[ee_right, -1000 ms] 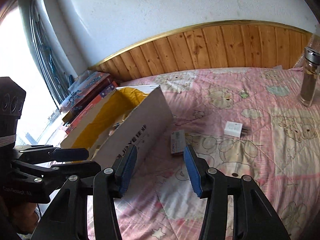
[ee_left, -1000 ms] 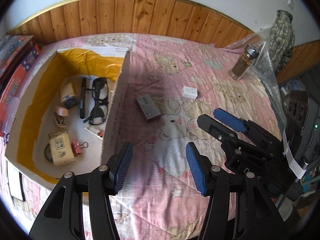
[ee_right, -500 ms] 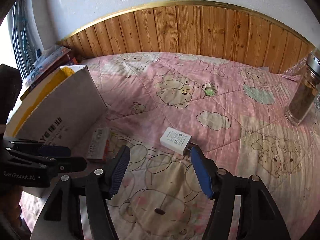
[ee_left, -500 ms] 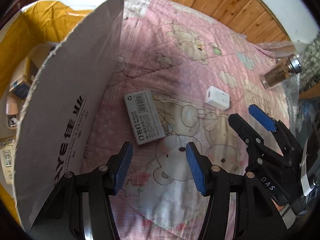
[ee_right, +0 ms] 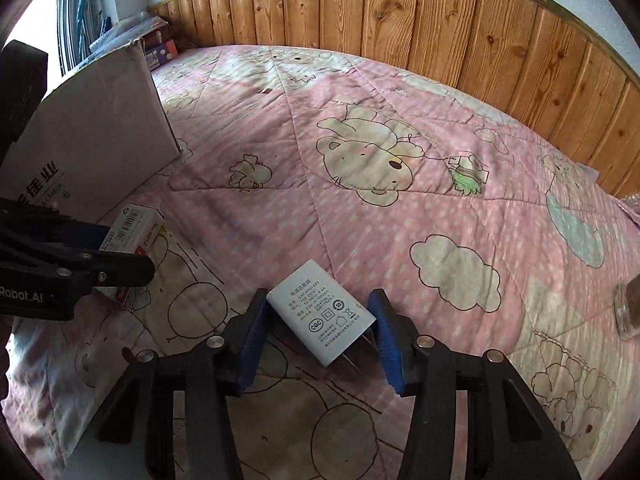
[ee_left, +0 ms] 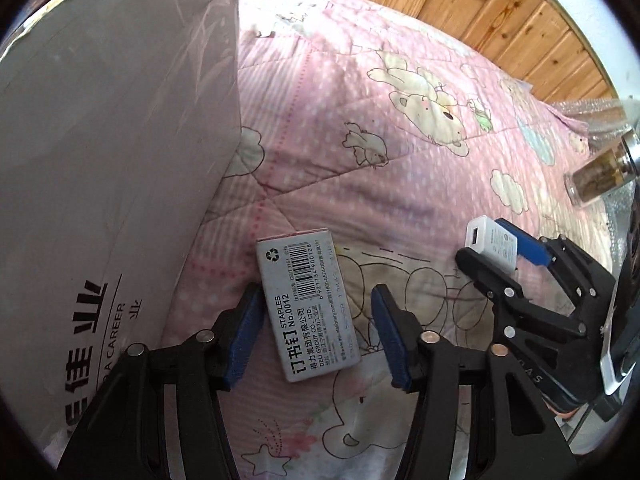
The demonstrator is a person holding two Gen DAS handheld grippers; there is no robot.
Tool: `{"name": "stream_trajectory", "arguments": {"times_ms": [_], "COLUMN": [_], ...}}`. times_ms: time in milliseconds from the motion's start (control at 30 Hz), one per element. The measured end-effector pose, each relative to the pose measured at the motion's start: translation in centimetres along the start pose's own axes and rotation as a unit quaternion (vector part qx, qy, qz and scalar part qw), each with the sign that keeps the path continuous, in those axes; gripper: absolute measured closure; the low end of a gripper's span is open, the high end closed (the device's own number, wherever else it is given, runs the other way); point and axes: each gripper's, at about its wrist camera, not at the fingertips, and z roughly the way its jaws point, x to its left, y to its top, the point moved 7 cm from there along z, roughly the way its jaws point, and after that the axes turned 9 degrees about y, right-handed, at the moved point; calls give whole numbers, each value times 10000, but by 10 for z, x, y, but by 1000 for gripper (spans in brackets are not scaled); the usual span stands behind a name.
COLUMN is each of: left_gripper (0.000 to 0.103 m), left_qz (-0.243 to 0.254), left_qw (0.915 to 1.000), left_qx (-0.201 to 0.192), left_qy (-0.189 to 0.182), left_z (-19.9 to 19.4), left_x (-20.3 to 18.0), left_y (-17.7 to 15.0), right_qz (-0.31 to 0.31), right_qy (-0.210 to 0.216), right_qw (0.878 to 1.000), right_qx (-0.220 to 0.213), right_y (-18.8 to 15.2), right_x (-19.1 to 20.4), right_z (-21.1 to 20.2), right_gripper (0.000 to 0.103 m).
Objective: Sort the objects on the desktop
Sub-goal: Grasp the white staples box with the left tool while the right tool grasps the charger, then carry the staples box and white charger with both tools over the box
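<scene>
1. This was a home bedroom.
2. A pink quilt [ee_right: 360, 208] printed with cartoon bears covered the bed.
3. Wooden panelling [ee_right: 440, 32] lined the wall beneath white plaster.

Left: box wall [ee_left: 112, 140] stands close beside the staples [ee_left: 306, 304].
Far: quilt [ee_right: 360, 216] lies bare.
Right: jar [ee_left: 600, 176].

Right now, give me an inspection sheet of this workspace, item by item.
Surface: pink cartoon quilt, wrinkled.
Job's things: staples box lying flat between the left gripper fingers; white charger between the right gripper fingers, prongs toward the camera.
Clutter: glass jar at the quilt's edge.
Grippers: both closing, pads not yet pressing.
Cables: nothing seen.
Surroundings: cardboard box beside the staples box; wood panelling.
</scene>
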Motion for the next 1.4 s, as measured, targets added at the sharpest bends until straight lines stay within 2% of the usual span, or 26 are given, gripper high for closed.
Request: {"name": "stream_trajectory", "arguments": {"times_ms": [33, 133, 333, 567, 933, 1167, 1400], "left_gripper": [56, 63, 64, 64, 64, 64, 64], "left_qz": [84, 218, 214, 307, 472, 491, 379], "left_qw": [9999, 9996, 9998, 9991, 9972, 9954, 9936], "left_qx": [-49, -85, -38, -258, -450, -575, -727], "left_qy": [93, 163, -4, -143, -370, -586, -780], "left_z": [0, -2, -16, -50, -96, -125, -150], "left_x": [0, 4, 6, -1, -3, 3, 19], "left_y": [0, -2, -12, -31, -79, -109, -125], "right_qz": [56, 328, 779, 1080, 1478, 1445, 1283], "right_qy": [32, 158, 277, 256, 376, 416, 458], "right_qw": [10000, 9993, 9964, 9933, 9863, 9860, 9873], "right_qx": [-18, -85, -208, -330, -625, -724, -816], "right_y": [-1, -3, -14, -26, -57, -67, -67], "right_x": [-1, -2, 5, 20, 68, 104, 139], "right_z": [-1, -6, -26, -48, -90, -111, -127], "right_gripper": [52, 52, 52, 52, 52, 52, 52]}}
